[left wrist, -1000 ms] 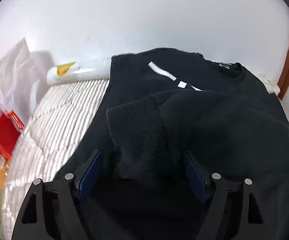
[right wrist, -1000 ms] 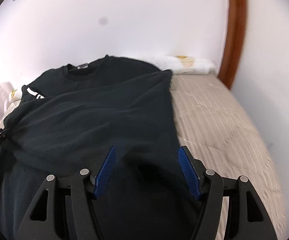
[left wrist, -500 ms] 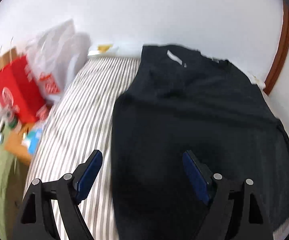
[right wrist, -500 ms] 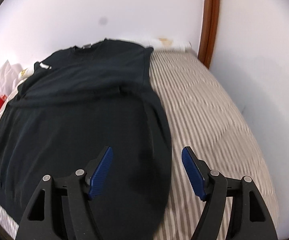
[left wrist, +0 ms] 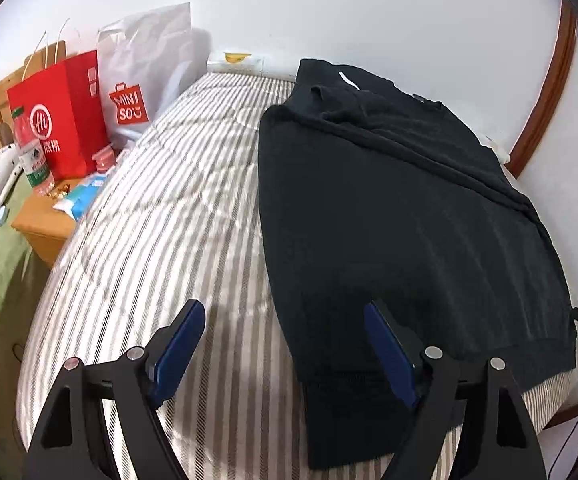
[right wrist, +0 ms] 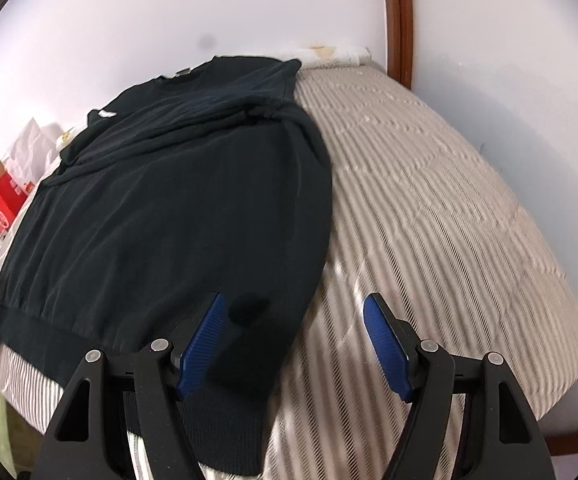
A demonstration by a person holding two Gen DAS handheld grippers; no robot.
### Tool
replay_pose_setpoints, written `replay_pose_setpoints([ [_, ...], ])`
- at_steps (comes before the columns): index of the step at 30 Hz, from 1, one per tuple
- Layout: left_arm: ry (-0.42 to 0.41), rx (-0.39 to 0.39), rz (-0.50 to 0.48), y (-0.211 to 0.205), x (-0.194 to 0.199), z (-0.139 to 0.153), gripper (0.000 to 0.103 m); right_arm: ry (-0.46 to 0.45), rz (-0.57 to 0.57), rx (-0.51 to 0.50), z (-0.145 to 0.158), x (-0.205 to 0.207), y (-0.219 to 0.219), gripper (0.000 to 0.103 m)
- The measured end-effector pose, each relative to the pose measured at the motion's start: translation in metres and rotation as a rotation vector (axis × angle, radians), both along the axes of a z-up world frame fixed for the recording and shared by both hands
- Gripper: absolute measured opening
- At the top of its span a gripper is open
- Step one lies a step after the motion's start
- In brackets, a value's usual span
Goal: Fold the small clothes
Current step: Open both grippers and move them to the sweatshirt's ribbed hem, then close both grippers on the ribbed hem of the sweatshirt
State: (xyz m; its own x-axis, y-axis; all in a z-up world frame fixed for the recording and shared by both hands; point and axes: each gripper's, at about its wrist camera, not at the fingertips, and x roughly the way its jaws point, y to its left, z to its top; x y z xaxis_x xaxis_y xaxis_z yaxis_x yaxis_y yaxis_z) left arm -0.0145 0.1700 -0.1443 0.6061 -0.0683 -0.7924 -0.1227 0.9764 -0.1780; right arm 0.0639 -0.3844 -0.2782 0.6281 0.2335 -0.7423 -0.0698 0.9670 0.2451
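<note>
The left hand-held gripper [left wrist: 283, 354] has its blue-padded jaws spread wide and grips nothing; the left pad hangs over the striped grey-and-white quilted mattress [left wrist: 177, 208] and the right pad over the near hem corner of the black knit sweatshirt [left wrist: 401, 216]. The right hand-held gripper [right wrist: 295, 344] is likewise spread wide and empty, its left pad above the sweatshirt's [right wrist: 177, 200] near corner and its right pad above bare mattress [right wrist: 429, 184].

The sweatshirt lies flat on the bed, collar toward the white wall and ribbed hem toward the grippers, with folded sleeve fabric bunched across its upper part. It sits between the two grippers, each one over a lower corner.

Beside the bed, a small wooden nightstand [left wrist: 45, 232] carries a red paper shopping bag [left wrist: 61, 116], a white paper bag with a red logo [left wrist: 145, 72] and a clear plastic water bottle with a green label [left wrist: 31, 152]; what the bags contain cannot be seen.
</note>
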Motion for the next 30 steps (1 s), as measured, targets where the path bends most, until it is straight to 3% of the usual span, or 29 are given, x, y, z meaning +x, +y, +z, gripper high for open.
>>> replay_pose_setpoints([
  [4, -0.003, -0.040, -0.009, -0.005, -0.007, -0.006, 0.074, 0.000, 0.016, 0.001, -0.009, -0.008, 0.011, 0.071],
  [8, -0.010, 0.010, -0.005, -0.014, -0.009, -0.008, 0.064, -0.024, 0.004, -0.031, -0.009, -0.012, 0.020, 0.070],
  [13, 0.006, 0.059, -0.001, -0.029, 0.001, -0.008, 0.050, -0.039, 0.010, -0.046, -0.007, -0.001, 0.033, 0.051],
  [16, 0.012, 0.106, -0.007, -0.040, 0.007, -0.008, 0.035, -0.034, 0.015, -0.028, -0.004, 0.008, 0.041, 0.032],
  [18, 0.013, 0.106, 0.000, -0.041, 0.009, -0.007, 0.020, -0.039, 0.018, -0.036, -0.002, 0.012, 0.045, 0.013],
  [20, 0.011, 0.084, 0.014, -0.036, 0.009, -0.006, 0.010, -0.045, 0.031, -0.047, -0.001, 0.013, 0.046, 0.010],
  [25, -0.002, -0.014, 0.013, -0.020, -0.003, -0.002, 0.007, -0.053, 0.066, -0.011, 0.000, 0.004, 0.031, 0.008],
  [30, -0.032, -0.034, -0.012, -0.023, -0.022, 0.006, 0.007, -0.084, 0.075, -0.043, 0.006, -0.012, 0.026, 0.008],
])
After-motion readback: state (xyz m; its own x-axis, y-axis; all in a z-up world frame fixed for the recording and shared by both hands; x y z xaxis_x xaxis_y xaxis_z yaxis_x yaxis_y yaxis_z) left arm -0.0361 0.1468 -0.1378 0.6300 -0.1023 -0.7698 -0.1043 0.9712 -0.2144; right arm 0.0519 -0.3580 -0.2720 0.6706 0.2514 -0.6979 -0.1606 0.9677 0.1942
